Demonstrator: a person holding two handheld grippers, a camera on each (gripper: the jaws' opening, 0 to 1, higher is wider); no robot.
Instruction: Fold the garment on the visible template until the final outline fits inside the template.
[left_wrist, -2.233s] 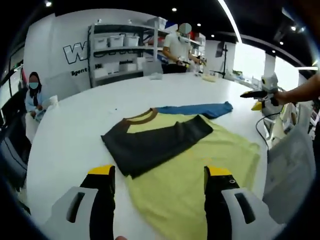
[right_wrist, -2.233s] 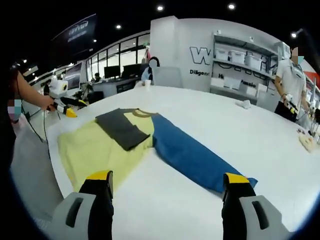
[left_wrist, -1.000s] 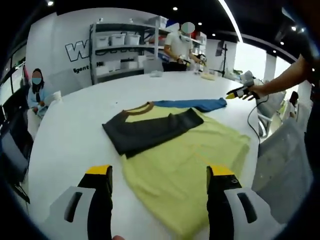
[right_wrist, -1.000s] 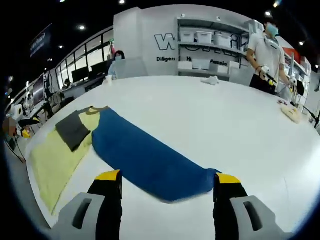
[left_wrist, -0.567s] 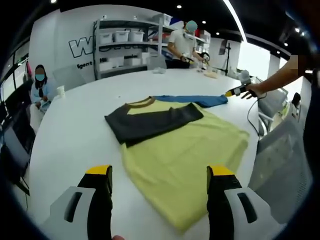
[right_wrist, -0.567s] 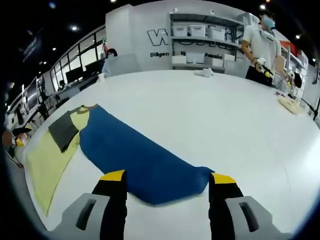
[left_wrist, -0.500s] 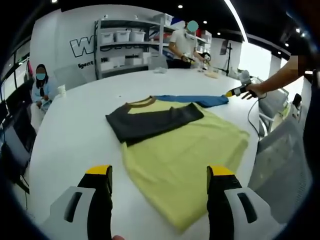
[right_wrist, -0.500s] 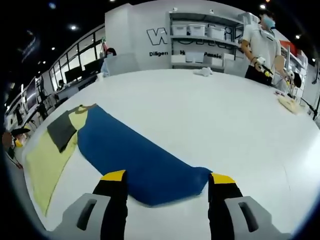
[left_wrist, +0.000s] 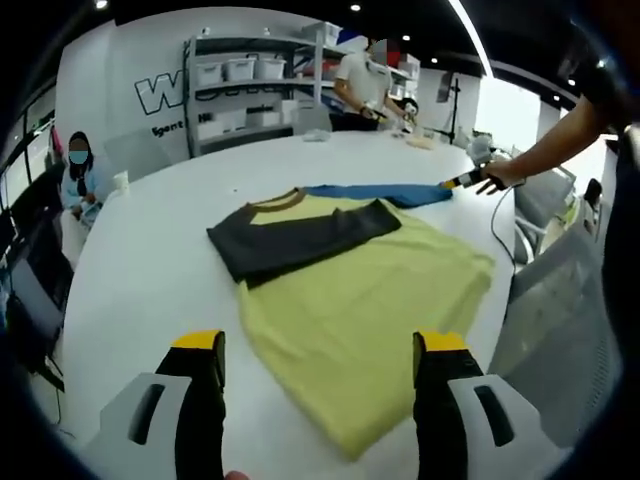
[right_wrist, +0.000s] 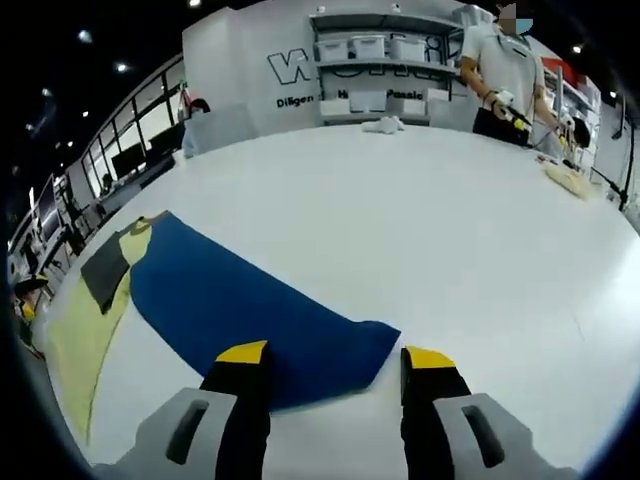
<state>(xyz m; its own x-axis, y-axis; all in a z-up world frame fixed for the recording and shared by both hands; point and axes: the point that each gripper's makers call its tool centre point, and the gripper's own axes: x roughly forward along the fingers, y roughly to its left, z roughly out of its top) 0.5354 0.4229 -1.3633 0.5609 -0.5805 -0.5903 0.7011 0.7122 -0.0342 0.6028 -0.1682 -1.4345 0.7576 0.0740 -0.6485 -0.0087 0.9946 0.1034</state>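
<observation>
White round tabletop (right_wrist: 480, 230) carries the yellow long-sleeved shirt (left_wrist: 370, 320); its outstretched blue sleeve (right_wrist: 240, 310) runs lengthwise away from my right gripper (right_wrist: 335, 370), cuff between the spread, empty jaws. My left gripper (left_wrist: 315, 350), likewise spread and empty, hovers over the shirt's hem, so I judge the right nearer the sleeve.

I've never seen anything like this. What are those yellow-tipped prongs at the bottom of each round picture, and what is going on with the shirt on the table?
No robot here: a person holds a pair of tongs in each hand, with a fisheye camera riding on each. The left gripper view looks along the left tongs, the right gripper view along the right tongs. Both are open and hold nothing. On the white table lies a shirt with a yellow body, its dark sleeve folded across the chest and its blue sleeve stretched out flat. The right tongs sit at that sleeve's cuff end, which lies between the prongs. Other people stand or sit in the background.
</observation>
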